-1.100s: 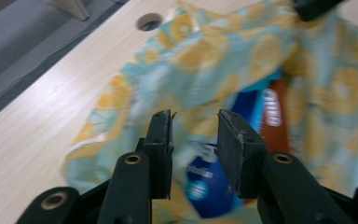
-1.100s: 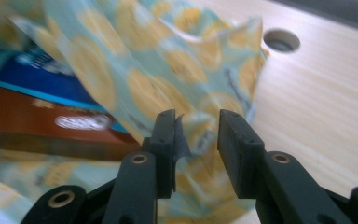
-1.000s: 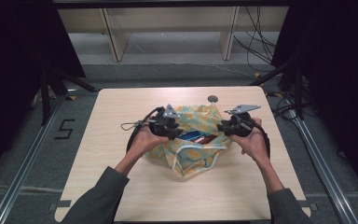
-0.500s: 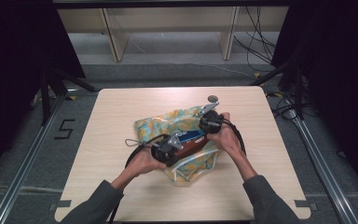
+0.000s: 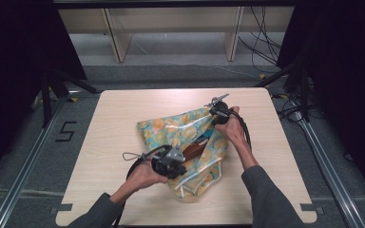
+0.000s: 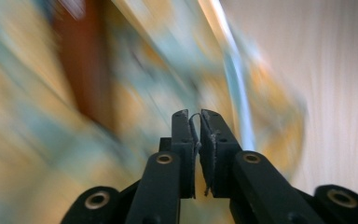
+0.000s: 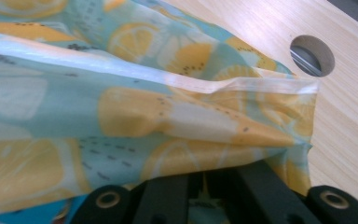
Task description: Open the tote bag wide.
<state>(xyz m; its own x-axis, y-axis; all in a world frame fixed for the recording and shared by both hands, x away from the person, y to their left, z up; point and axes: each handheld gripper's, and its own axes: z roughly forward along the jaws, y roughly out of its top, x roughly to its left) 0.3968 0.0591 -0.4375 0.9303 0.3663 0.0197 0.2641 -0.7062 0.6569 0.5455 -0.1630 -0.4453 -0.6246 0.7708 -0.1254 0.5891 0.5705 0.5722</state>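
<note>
A plastic bag (image 5: pixel 185 133) printed with yellow citrus slices on pale blue lies across the middle of the table. A brown item (image 5: pixel 195 148) shows through its opening. My left gripper (image 5: pixel 181 170) is at the bag's near left part; in the left gripper view, which is blurred, its jaws (image 6: pixel 196 116) pinch a thin edge of film, having just been opening slightly. My right gripper (image 5: pixel 215 118) holds the bag's far right corner, also just eased. In the right gripper view the bag (image 7: pixel 168 116) drapes over the jaws (image 7: pixel 200 186) and hides their tips.
The light wooden table (image 5: pixel 123 118) has a round cable hole (image 7: pixel 312 55) close to the bag's corner. Bare wood lies to the left and right of the bag. Shelf legs and loose cables stand on the floor beyond the far edge.
My left gripper has swung from the bag's far left edge toward the near side. My right gripper has shifted left along the far edge. The bag now lies diagonally between them.
</note>
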